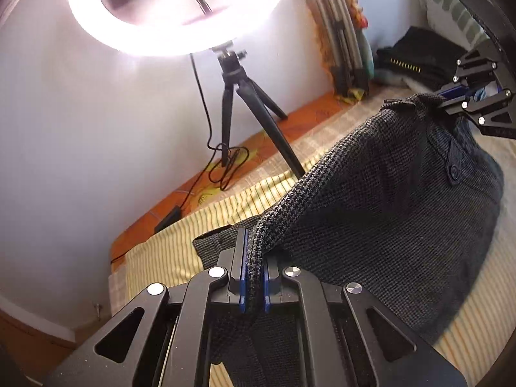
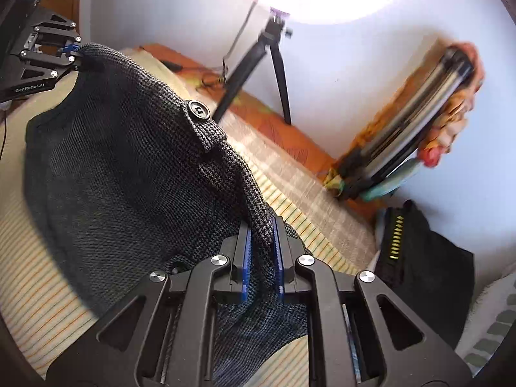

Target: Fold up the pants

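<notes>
Dark grey houndstooth pants [image 1: 380,200] hang stretched between my two grippers above a striped bedsheet [image 1: 180,245]. My left gripper [image 1: 254,242] is shut on one end of the waistband. My right gripper [image 2: 261,229] is shut on the other end. In the left wrist view the right gripper [image 1: 451,101] shows at the upper right, clamping the fabric. In the right wrist view the left gripper [image 2: 72,54] shows at the upper left. A black button [image 2: 198,109] on a pocket flap of the pants [image 2: 129,167] faces up. The lower cloth drapes onto the sheet.
A lit ring light [image 1: 180,9] on a black tripod [image 1: 245,113] stands on the bed by the white wall, its cable [image 1: 225,161] coiled beside it. A folded dark garment [image 2: 422,267] lies at the bed's far end. A rolled bundle [image 2: 419,122] leans in the corner.
</notes>
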{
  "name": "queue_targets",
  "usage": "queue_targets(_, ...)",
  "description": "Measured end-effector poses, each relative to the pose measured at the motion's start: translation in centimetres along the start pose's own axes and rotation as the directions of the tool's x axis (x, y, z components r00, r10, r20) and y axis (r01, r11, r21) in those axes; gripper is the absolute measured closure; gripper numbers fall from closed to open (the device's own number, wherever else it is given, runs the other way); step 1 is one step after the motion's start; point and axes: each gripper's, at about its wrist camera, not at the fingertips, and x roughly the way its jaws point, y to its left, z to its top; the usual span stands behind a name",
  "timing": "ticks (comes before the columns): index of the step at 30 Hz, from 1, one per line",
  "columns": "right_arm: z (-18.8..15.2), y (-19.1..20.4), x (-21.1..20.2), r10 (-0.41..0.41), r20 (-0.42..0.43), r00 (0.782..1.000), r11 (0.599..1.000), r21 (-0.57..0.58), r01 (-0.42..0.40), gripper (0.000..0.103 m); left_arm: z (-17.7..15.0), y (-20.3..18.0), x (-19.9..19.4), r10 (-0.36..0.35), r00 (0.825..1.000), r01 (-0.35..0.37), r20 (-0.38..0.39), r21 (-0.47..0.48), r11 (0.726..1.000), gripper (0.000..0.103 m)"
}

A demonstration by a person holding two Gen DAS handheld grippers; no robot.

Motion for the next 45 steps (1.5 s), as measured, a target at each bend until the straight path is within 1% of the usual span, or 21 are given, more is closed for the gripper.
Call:
queue_targets(10,0.0,-1.1,5.2,0.025,-0.074,0.997,1.0,-0.001,-0.025,0.091,0.4,-0.2,6.3,-0.014,0.996,0.016,-0.084,0.026,1.0,0.097)
queue_targets(14,0.1,-1.6,6.8,0.036,-0.102,0.994,0.999,0.002,-0.036,0.091,0.4,-0.4,7.6,-0.013,0.994,0.015,-0.105,0.024,1.0,0.091)
queue_targets(15,0.1,-1.8,7.1,0.038,-0.107,0.994,0.999,0.005,-0.038,0.091,0.3,-0.4,8.0,-0.008,0.993,0.011,-0.114,0.026,1.0,0.085)
queue_targets(16,0.1,-1.9,7.3,0.038,-0.11,0.993,0.999,0.01,-0.037,0.09,0.3,-0.3,8.2,-0.001,0.993,0.004,-0.119,0.025,1.0,0.074)
queue_targets(17,0.1,-2.0,7.5,0.04,-0.112,0.993,0.999,0.018,-0.038,0.09,0.2,-0.1,8.4,0.013,0.992,-0.011,-0.122,0.02,1.0,0.069)
queue_targets(18,0.1,-2.1,7.6,0.039,-0.116,0.993,0.999,0.024,-0.036,0.09,0.3,0.3,8.5,0.025,0.992,-0.024,-0.123,0.011,1.0,0.058)
queue_targets(19,0.1,-2.3,7.8,0.036,-0.118,0.992,0.999,0.029,-0.033,0.09,0.3,0.6,8.5,0.036,0.991,-0.036,-0.126,0.003,0.999,0.05)
queue_targets(21,0.1,-2.6,8.0,0.045,-0.125,0.991,0.998,0.045,-0.039,0.088,0.2,1.8,8.5,0.059,0.99,-0.063,-0.129,-0.027,0.998,0.046)
queue_targets(22,0.0,-2.9,8.2,0.04,-0.126,0.991,0.998,0.057,-0.033,0.085,0.1,2.7,8.4,0.063,0.989,-0.07,-0.131,-0.052,0.996,0.042)
queue_targets(23,0.1,-3.3,8.3,0.031,-0.124,0.992,0.997,0.07,-0.023,0.079,0.0,3.3,8.3,0.065,0.989,-0.074,-0.133,-0.068,0.995,0.039)
queue_targets(24,0.2,-3.7,8.5,0.022,-0.121,0.992,0.997,0.076,-0.013,0.067,-0.1,4.2,8.1,0.069,0.989,-0.083,-0.133,-0.096,0.992,0.034)
queue_targets(25,0.2,-4.0,8.5,-0.004,-0.121,0.993,0.997,0.078,0.013,0.058,-0.2,4.7,8.0,0.074,0.988,-0.089,-0.134,-0.115,0.989,0.034)
queue_targets(26,0.3,-3.9,8.3,-0.041,-0.119,0.992,0.996,0.079,0.051,0.042,-0.3,5.2,7.9,0.071,0.988,-0.09,-0.136,-0.132,0.987,0.034)
queue_targets(27,0.4,-4.0,8.1,-0.064,-0.114,0.991,0.994,0.083,0.074,0.034,-0.5,5.7,7.5,0.069,0.988,-0.089,-0.136,-0.15,0.985,0.033)
queue_targets(31,0.3,-5.5,7.2,-0.084,-0.112,0.99,0.985,0.144,0.1,0.032,-0.8,6.1,5.5,0.097,0.989,-0.112,-0.11,-0.147,0.983,0.033)
queue_targets(33,-0.2,-5.6,6.2,-0.09,-0.101,0.991,0.98,0.165,0.106,0.032,-0.9,6.5,4.6,0.115,0.988,-0.131,-0.102,-0.166,0.978,0.032)
queue_targets(36,-1.1,-5.8,4.8,-0.078,-0.087,0.993,0.972,0.216,0.095,0.032,-1.1,8.0,4.5,0.066,0.991,-0.089,-0.112,-0.21,0.974,0.031)
queue_targets(38,-2.0,-5.7,3.6,-0.085,-0.093,0.992,0.963,0.249,0.105,0.032,-0.9,8.0,4.1,0.096,0.989,-0.119,-0.115,-0.22,0.968,0.031)
queue_targets(41,-3.5,-5.1,1.7,-0.047,-0.087,0.995,0.945,0.318,0.073,0.032,-1.2,8.5,2.1,0.041,0.996,-0.061,-0.077,-0.278,0.959,0.031)
queue_targets(44,-5.0,-3.9,-0.5,-0.016,-0.057,0.998,0.933,0.358,0.035,0.032,-2.3,8.8,-0.3,0.02,0.998,-0.036,-0.053,-0.321,0.946,0.031)
queue_targets(45,-5.4,-3.4,-1.3,-0.011,-0.046,0.999,0.927,0.373,0.028,0.031,-3.1,9.1,-1.3,-0.009,0.999,-0.006,-0.039,-0.361,0.933,0.031)
